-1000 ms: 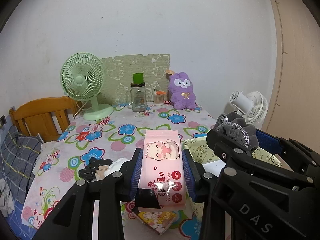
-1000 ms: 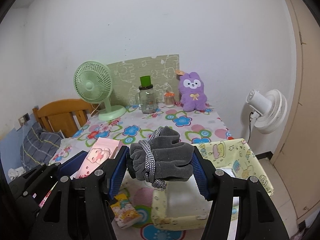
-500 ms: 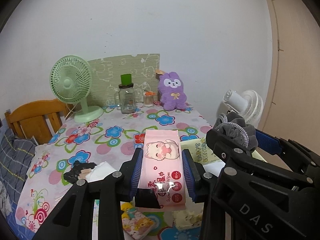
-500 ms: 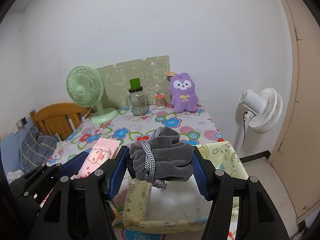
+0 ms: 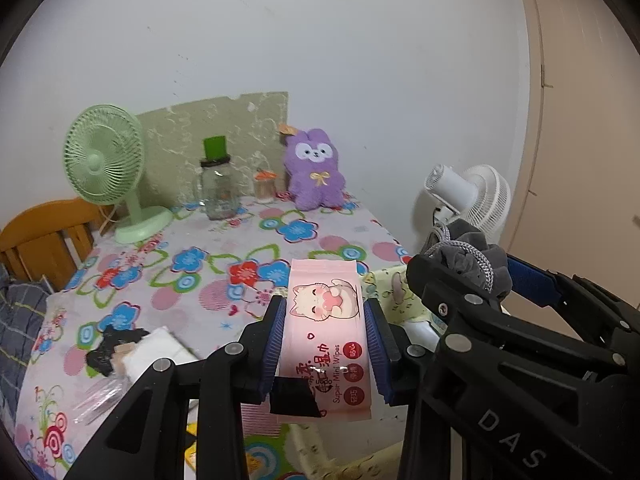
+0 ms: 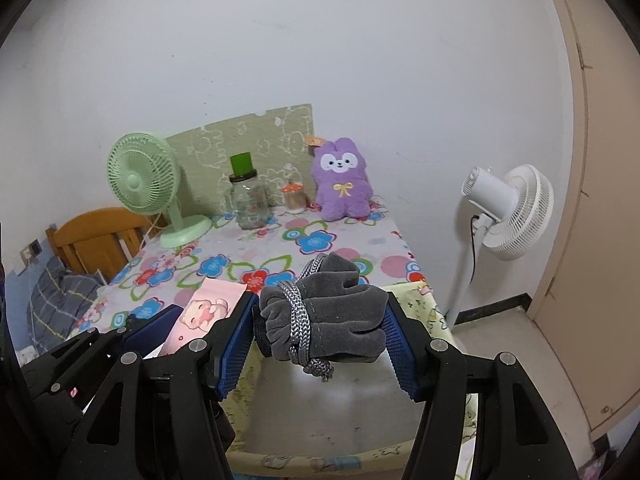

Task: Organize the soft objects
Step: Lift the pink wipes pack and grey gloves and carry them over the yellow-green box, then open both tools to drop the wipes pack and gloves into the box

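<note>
Left wrist view: the left tongs (image 5: 325, 338) are clamped on a pink wet wipes pack (image 5: 326, 340) at lower centre, its cat print facing up. Only this view shows a black and white bundle (image 5: 132, 350) lying on the flowered counter (image 5: 192, 280) at lower left. The right tongs appear at right, holding the grey drawstring pouch (image 5: 470, 262), with a strip of the yellow fabric bin (image 5: 394, 288) between the two tools.

Right wrist view: the right tongs (image 6: 322, 328) grip the pouch (image 6: 324, 320) by its sides at frame centre, above the bin (image 6: 420, 304), whose pale inside fills the lower middle, which the left view hides. The wipes pack (image 6: 208, 312) shows at lower left. Both views show the green fan (image 5: 104, 160), glass jar (image 5: 218, 196) and purple plush (image 5: 316, 172) at the counter's far edge, and a white standing fan (image 6: 508, 212) at right.
</note>
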The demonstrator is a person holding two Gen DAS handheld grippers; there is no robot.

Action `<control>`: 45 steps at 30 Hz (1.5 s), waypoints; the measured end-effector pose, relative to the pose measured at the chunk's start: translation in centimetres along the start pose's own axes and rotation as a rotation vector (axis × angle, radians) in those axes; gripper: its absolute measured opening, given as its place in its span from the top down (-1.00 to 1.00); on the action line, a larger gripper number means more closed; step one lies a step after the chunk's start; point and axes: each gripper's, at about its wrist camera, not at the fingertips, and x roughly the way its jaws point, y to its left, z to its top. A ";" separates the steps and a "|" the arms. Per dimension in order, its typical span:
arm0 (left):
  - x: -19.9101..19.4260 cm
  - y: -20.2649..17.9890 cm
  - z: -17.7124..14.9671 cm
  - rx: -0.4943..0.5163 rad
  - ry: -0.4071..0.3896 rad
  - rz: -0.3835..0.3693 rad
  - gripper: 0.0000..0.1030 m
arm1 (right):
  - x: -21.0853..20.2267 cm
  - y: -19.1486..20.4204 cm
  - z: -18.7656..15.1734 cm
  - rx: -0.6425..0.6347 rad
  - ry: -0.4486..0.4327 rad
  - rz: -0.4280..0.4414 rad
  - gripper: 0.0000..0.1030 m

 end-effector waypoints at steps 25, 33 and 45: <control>6.1 -2.1 -0.4 0.124 0.118 -0.101 -0.16 | 5.5 -3.4 -1.7 0.068 0.116 -0.069 -0.27; 5.1 -2.3 -0.3 0.133 0.107 -0.119 -0.71 | 4.6 -3.3 -1.4 0.061 0.093 -0.084 -0.60; 2.4 -1.5 -0.3 0.131 0.078 -0.124 -0.89 | 1.9 -1.7 -1.3 0.056 0.060 -0.091 -0.86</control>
